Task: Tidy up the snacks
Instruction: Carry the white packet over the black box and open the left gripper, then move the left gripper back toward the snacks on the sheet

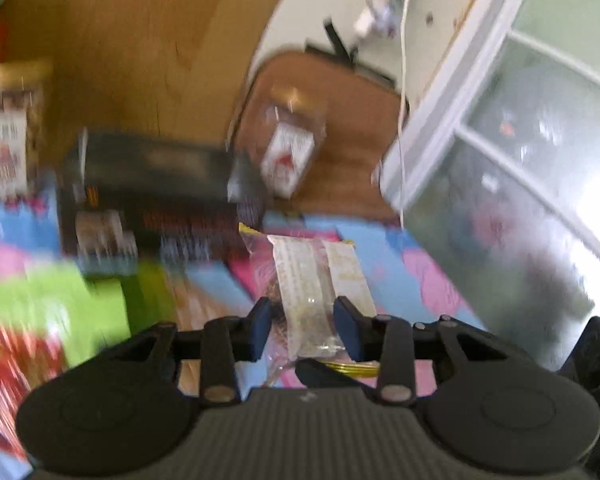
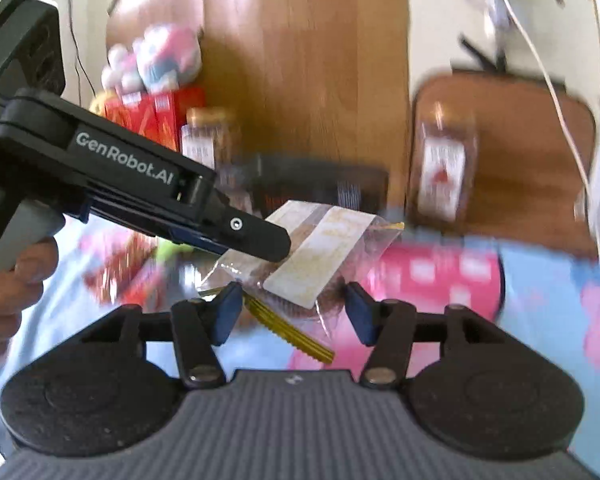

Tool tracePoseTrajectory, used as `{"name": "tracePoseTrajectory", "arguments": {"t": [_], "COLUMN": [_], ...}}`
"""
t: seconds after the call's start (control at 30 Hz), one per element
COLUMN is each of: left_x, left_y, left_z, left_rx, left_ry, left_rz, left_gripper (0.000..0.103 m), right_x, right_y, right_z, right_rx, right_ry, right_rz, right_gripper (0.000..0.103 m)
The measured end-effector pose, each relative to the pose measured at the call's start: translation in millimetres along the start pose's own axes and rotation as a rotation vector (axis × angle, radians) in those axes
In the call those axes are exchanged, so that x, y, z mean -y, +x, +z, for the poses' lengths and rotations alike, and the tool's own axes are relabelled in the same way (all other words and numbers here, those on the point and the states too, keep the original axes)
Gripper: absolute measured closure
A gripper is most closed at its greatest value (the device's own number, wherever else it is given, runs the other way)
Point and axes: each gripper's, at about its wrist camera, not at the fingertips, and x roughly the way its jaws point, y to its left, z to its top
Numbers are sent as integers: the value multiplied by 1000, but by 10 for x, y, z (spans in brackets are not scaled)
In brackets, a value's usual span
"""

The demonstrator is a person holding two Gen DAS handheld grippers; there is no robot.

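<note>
A clear snack packet (image 1: pixel 320 280) with a cream label and gold sealed edge holds a brown cake. It lies between the fingers of my left gripper (image 1: pixel 304 324), whose jaws stand a little apart around it. In the right wrist view the same packet (image 2: pixel 320 256) sits between my open right gripper (image 2: pixel 292 308) and the left gripper's black fingers (image 2: pixel 260 240), which come in from the left and pinch its end. The packet hangs above a pink and blue patterned mat (image 2: pixel 440 276).
A dark basket (image 1: pixel 152 184) stands behind the mat with small packs in it. Clear jars with red-white labels stand at the left (image 1: pixel 8 140) and on a brown chair (image 1: pixel 288 148). Red boxes (image 2: pixel 156 112) and a green bag (image 1: pixel 52 308) lie left. A glass cabinet (image 1: pixel 520 200) is right.
</note>
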Motion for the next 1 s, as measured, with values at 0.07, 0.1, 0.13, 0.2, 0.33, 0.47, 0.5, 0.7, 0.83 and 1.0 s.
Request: {"name": "tracePoseTrajectory", "arguments": {"t": [0.07,0.1,0.13,0.2,0.33,0.47,0.5,0.7,0.83,1.0], "left_x": [-98,-176,-249,-415,-707,-791,-799,-827,-731,-719], "left_y": [13,45,95,231,550,563,501,-80,-430,-795], "left_z": [217,344,476,683,897,848,803,388,-30,-573], "left_rx": [26,34,36,34,23,49,56,104,99,76], "left_ry": [-18,-37,-60,-100,-150,-153,-151,-146,-83,-79], "left_rz": [18,29,40,71,116,159,161,153,266,318], "left_gripper": [68,68,68,68,69,70,70,70,70,70], "right_x": [54,102,150,254,461,460,482,540,386,134], "right_y": [158,264,378,644,1193,1359,1312,807,487,241], "right_z": [205,307,402,587,802,755,722,451,201,-52], "right_rx": [30,37,38,18,-42,-12,-10,39,32,-7], "right_ry": [8,26,44,88,204,167,182,275,334,399], "right_rz": [18,35,49,80,106,-34,-29,47,61,64], "right_gripper": [44,44,44,44,43,43,43,43,43,43]}}
